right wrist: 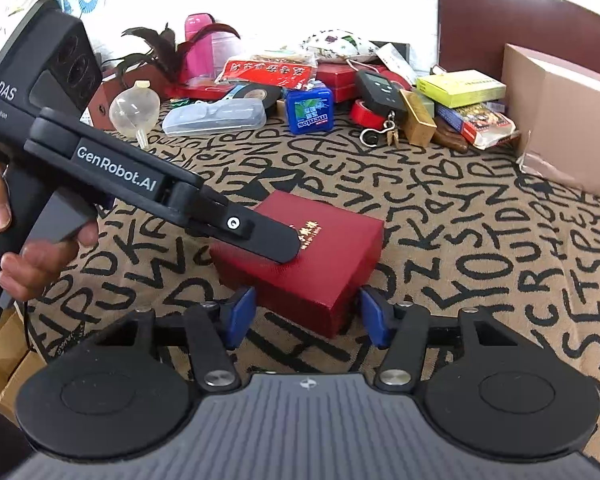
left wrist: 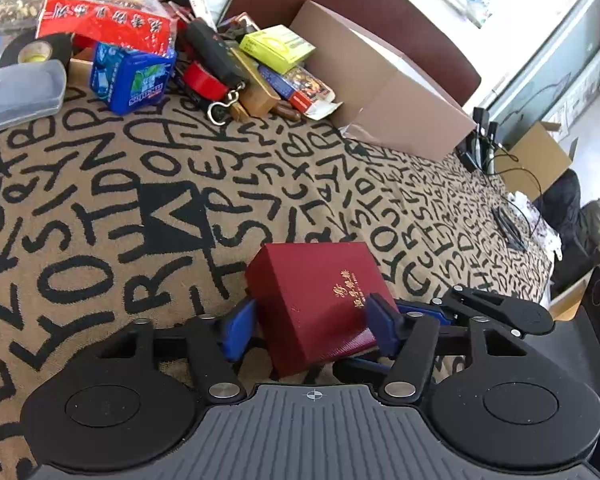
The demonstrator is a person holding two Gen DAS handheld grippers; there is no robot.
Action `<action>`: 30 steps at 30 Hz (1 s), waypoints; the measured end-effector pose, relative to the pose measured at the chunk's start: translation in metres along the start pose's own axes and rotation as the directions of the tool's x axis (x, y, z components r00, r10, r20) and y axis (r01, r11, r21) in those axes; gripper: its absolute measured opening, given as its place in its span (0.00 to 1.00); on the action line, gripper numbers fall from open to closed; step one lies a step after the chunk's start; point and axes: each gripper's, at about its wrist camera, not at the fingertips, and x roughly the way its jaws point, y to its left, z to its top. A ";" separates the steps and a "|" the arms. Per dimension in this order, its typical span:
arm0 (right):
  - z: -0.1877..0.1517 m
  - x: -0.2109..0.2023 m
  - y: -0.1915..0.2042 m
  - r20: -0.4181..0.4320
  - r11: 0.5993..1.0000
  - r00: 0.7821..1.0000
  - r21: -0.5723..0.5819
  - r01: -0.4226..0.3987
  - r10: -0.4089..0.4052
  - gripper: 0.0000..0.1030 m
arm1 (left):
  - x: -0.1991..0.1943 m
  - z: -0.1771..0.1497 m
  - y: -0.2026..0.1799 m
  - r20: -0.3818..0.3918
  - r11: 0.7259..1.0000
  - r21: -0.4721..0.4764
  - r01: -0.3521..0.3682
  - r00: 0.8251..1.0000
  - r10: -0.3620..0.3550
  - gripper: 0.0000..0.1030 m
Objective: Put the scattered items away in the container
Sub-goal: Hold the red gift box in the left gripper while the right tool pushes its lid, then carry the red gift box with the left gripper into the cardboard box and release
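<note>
Pickup stage here, I'd say: both grippers are closing in on the red box (left wrist: 316,300) that sits by itself on the lettered cloth (left wrist: 100,200), well apart from the pile of clutter (left wrist: 204,60) at the back edge.

Left gripper (left wrist: 314,320) has the box between its blue pads (left wrist: 240,326). In its own view the pad at 3 o'clock looks to be right against the box's side, while the one at 9 o'clock is just beside the other side; I can't tell if it's actually pressing yet. So it's about half to three-quarters open, box straddled, no firm hold that I'd swear to. From the right-hand view that same tool comes in from 10 o'clock with a black finger lying across the box's lid.

Right gripper (right wrist: 308,318) is partly open too, with the near corner of the box (right wrist: 300,256) poking toward the gap from 12 o'clock. Its pads sit either side of that corner without touching, and it holds nothing.

Cardboard box (right wrist: 560,120) at 2 o'clock in the right view is my guess for the container, though its opening isn't visible from here.

Next move, as I read it: finish the squeeze so the box is clamped squarely, then lift and carry it over to the cardboard box. Two tools on one small box looks crowded, so one probably needs to back off.
</note>
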 end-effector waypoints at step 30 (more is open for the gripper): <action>-0.003 -0.032 -0.009 0.016 0.998 0.998 -0.019 0.059 -0.059 0.53 | 0.004 -0.005 -0.063 0.006 0.985 0.169 -0.036 0.999 0.036 0.69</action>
